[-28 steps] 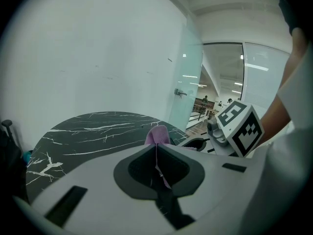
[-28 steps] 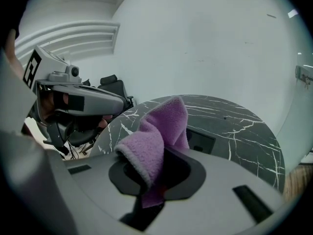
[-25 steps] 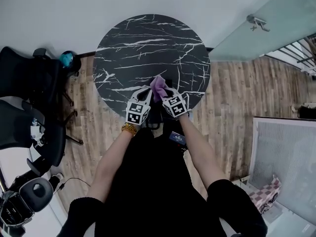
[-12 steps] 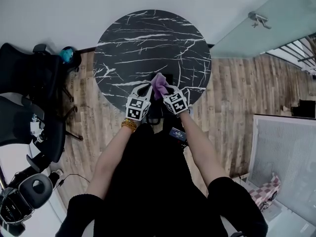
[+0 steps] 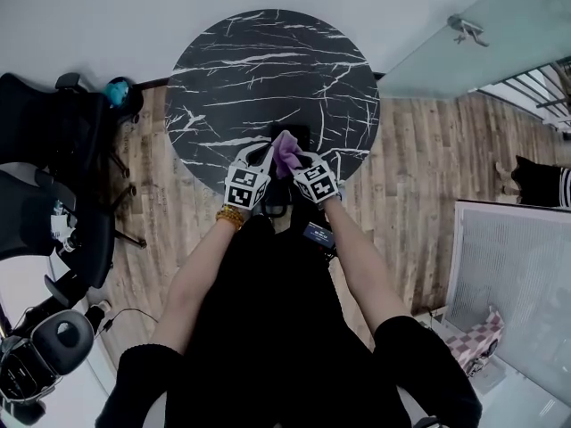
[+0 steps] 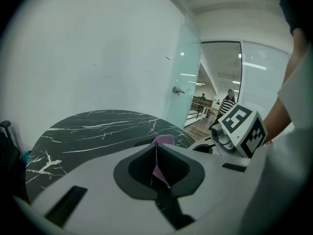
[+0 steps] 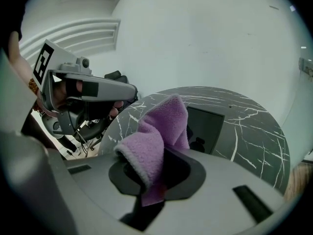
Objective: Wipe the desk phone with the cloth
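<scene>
- The left gripper [image 6: 157,169] has its jaws closed on a thin edge of the purple cloth [image 6: 163,140]. Only a narrow strip of fabric shows in the slot between them.
- The right gripper [image 7: 154,180] has its jaws clamped on a thick fold of the same cloth. The fold bulges up and forward over the jaw mouth.
- In the head view the two grippers stand close together, tips converging. The cloth is bunched between them over the near edge of the round marble table [image 5: 268,69].
- The desk phone [image 7: 209,125] appears as a dark, flat-faced body on the table just beyond the cloth. It is apart from the cloth, with no contact visible.
- Step in hand, as judged: the cloth is gripped and presented to the phone, and wiping contact is not yet made.
- Next move, as judged: carry the cloth forward and down onto the phone face, then stroke across it. Keep the pressure light so that the phone does not slide on the smooth tabletop.
- Hard to make out: in the head view the grippers and cloth cover most of the phone. Handset, keypad and cord cannot be told apart in any view.
- The phone's near edge is hidden behind the cloth fold in the right gripper view.
- Outward: office chairs [image 5: 53,150] stand to the left, and a glass partition [image 5: 464,34] stands at upper right.
</scene>
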{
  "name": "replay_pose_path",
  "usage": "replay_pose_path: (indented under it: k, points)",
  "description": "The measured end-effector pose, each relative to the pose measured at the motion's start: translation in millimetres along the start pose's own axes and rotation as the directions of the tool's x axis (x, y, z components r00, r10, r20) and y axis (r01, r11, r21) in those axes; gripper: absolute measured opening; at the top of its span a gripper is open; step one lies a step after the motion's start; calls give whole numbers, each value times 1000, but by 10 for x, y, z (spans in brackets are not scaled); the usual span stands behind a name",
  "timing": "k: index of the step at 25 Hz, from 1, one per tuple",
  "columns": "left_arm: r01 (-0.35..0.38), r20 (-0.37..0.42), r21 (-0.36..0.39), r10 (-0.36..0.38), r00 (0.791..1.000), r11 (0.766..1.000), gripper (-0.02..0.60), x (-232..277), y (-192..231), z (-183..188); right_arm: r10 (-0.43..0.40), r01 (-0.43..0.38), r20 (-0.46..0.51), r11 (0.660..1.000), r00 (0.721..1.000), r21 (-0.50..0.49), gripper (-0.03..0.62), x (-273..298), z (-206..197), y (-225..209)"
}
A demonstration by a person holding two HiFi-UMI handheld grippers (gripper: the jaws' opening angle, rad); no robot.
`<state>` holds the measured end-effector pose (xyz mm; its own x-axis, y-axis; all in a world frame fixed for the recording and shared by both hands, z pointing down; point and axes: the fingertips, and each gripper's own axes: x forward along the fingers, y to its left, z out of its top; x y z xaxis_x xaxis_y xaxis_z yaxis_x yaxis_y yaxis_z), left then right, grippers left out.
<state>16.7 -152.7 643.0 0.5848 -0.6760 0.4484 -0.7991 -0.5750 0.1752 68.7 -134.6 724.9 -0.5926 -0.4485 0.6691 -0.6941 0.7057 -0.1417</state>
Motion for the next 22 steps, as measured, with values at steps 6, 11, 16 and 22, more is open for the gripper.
replay_pose_path:
  k: [6, 11, 16, 22]
  points:
    - [7, -2, 2, -7, 1000, 1000, 18, 9, -9, 2, 18, -18, -26, 1000, 999, -8, 57, -9, -83, 44]
    - [13, -3, 9, -12, 1000, 1000, 18, 8, 5, 2, 43, -44, -56, 999, 997, -18, 57, 3, -126, 90]
    - [14, -5, 4, -14, 1000, 1000, 18, 11, -2, -16, 62, -63, -80, 998, 995, -16, 57, -16, -203, 126]
    - [16, -6, 4, -16, 1000, 1000, 18, 9, 13, -26, 82, -84, -104, 996, 991, -17, 57, -21, -270, 179]
